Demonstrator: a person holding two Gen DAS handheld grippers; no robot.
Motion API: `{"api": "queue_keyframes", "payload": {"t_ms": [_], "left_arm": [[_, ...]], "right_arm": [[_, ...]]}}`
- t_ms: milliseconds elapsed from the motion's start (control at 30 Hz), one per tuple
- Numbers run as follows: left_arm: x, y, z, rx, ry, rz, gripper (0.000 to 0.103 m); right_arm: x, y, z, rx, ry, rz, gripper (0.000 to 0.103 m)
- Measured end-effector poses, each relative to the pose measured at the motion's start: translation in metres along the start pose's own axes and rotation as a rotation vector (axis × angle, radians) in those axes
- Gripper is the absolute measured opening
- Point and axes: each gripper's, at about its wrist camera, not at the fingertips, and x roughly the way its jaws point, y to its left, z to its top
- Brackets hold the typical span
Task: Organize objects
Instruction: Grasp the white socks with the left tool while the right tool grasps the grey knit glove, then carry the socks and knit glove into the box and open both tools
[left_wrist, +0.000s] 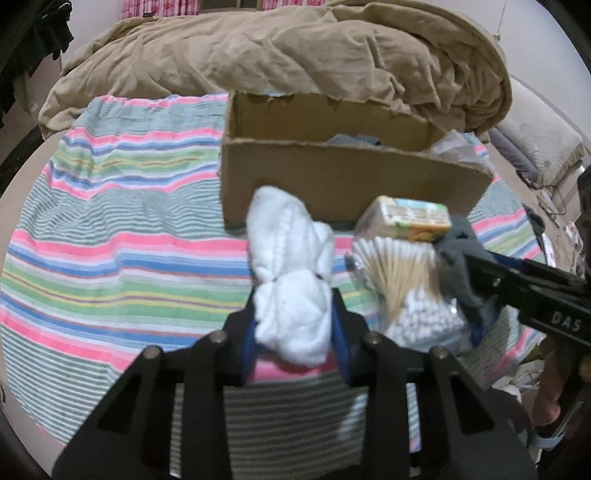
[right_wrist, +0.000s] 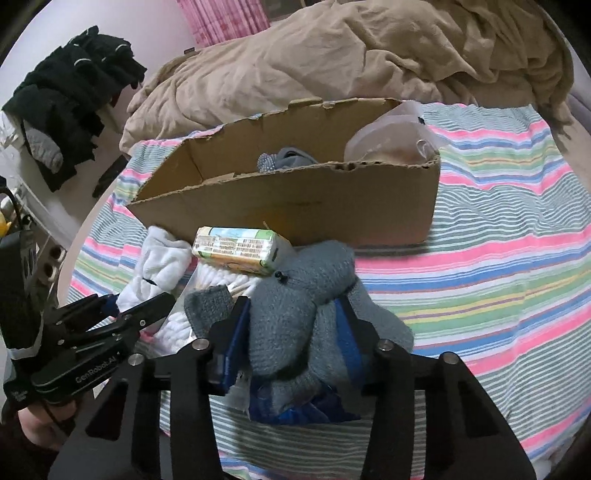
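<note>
My left gripper is shut on a white sock and holds it over the striped sheet in front of a cardboard box. My right gripper is shut on a grey sock; it also shows in the left wrist view. Between the socks lie a bag of cotton swabs and a small juice carton. In the right wrist view the carton lies before the box, which holds a grey item and a plastic bag.
A rumpled tan duvet lies behind the box. The striped sheet spreads left of the box and also right of it. Dark clothes hang at the far left. A pillow sits at the right.
</note>
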Motion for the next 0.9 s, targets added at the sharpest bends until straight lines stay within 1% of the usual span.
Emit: {"api": "queue_keyframes", "payload": {"t_ms": [167, 367, 567, 700, 900], "left_arm": [[-0.024, 0.000, 0.004, -0.017, -0.035, -0.015, 0.034], [-0.057, -0.004, 0.013, -0.019, -0.081, -0.025, 0.034], [-0.081, -0.006, 0.022, -0.022, -0.116, -0.036, 0.034], [-0.094, -0.009, 0.031, -0.019, -0.142, -0.035, 0.034], [-0.101, -0.015, 0.046, -0.003, -0.163, -0.038, 0.034]], "right_arm": [[-0.012, 0.003, 0.000, -0.004, -0.030, -0.003, 0.045], [-0.036, 0.006, 0.004, -0.005, -0.076, -0.010, 0.045], [-0.062, 0.007, 0.010, -0.010, -0.118, -0.007, 0.045], [-0.076, 0.008, 0.016, -0.023, -0.145, -0.006, 0.045], [-0.094, 0.010, 0.031, -0.045, -0.191, -0.006, 0.045]]}}
